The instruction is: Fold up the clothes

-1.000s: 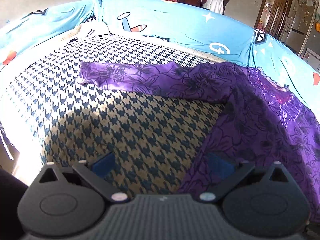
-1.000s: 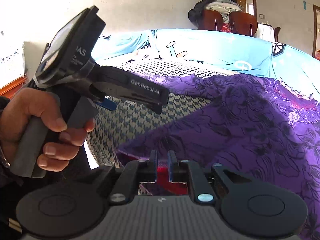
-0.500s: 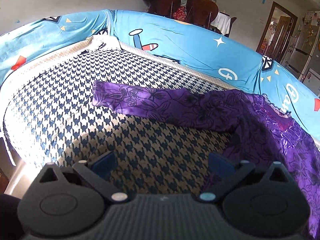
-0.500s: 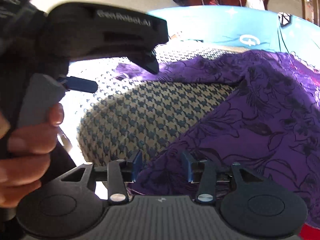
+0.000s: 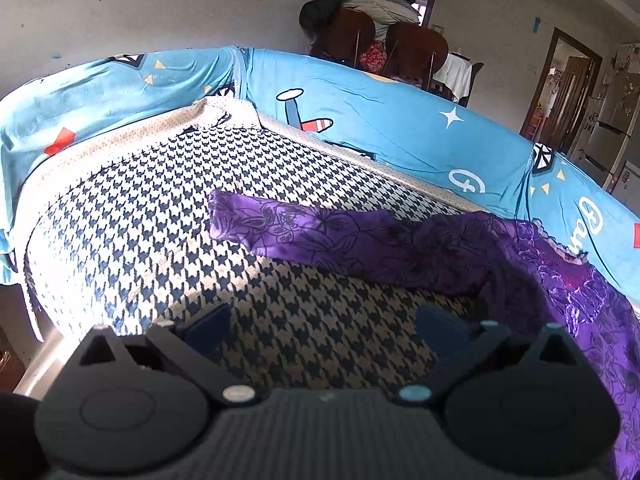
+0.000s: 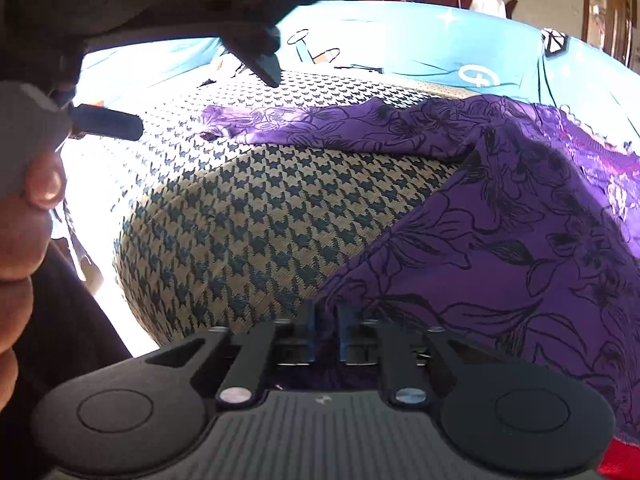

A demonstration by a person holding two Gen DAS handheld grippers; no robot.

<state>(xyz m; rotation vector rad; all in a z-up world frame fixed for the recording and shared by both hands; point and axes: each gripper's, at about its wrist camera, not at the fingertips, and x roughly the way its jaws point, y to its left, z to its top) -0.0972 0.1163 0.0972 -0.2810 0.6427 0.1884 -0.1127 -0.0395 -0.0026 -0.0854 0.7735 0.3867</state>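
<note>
A purple floral garment (image 5: 400, 240) lies on the houndstooth cushion (image 5: 160, 220), one sleeve stretched to the left, its body at the right. My left gripper (image 5: 324, 324) is open and empty above the cushion's front, left of the garment's body. In the right wrist view the garment (image 6: 500, 220) fills the right side. My right gripper (image 6: 325, 320) is shut on the garment's near hem corner at the cushion's front edge. The left gripper's body shows at the upper left of the right wrist view, held in a hand (image 6: 24, 216).
A blue cartoon-print cover (image 5: 400, 128) wraps the sofa back and arms around the cushion. Wooden chairs (image 5: 380, 44) piled with clothes stand behind it. A doorway (image 5: 568, 92) and a fridge are at the far right. A red cloth (image 6: 624, 464) shows at the lower right.
My right gripper opened, then shut on the garment's near hem corner. My left gripper moved left and up, away from the garment's body, staying open.
</note>
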